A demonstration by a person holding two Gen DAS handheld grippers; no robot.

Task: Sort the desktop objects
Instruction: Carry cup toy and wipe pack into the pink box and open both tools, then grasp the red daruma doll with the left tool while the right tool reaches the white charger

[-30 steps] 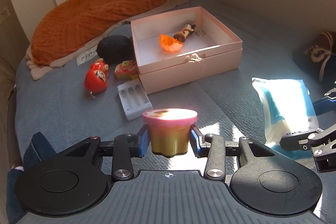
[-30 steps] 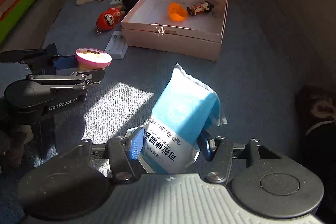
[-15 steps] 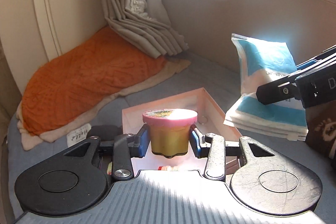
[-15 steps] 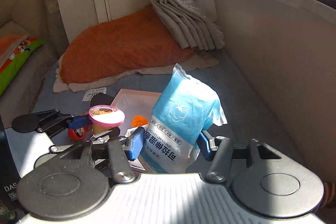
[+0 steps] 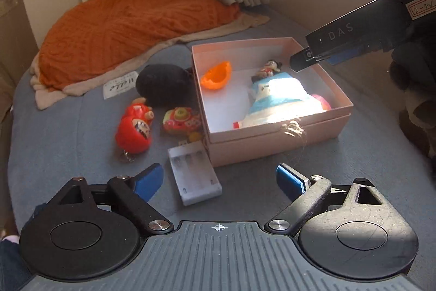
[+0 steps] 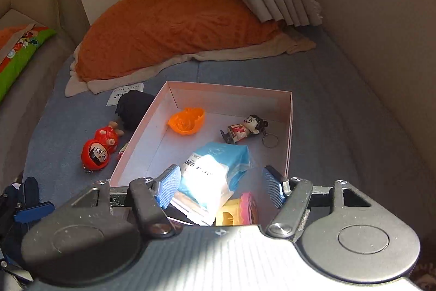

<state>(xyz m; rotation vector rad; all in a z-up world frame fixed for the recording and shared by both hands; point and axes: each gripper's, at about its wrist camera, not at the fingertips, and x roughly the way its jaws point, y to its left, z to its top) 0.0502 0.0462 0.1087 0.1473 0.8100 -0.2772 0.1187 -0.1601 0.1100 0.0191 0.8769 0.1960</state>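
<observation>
Now both grippers hang with fingers spreading apart and gripping nothing, over a pink box point(image 5: 275, 132) on a blue mat.

Left gripper point(image 5: 219, 180): fingers wide, only mat and a white battery case point(image 5: 194, 172) just ahead between them. Right gripper point(image 6: 220, 186): fingers part-open and widening above the box, a blue packet point(image 6: 215, 168) lying loose beneath them, a pink-lidded cup point(image 6: 239, 212) beside it. Beyond the fingers, an orange shell point(image 6: 186, 121) and a doll keychain point(image 6: 244, 128).
</observation>
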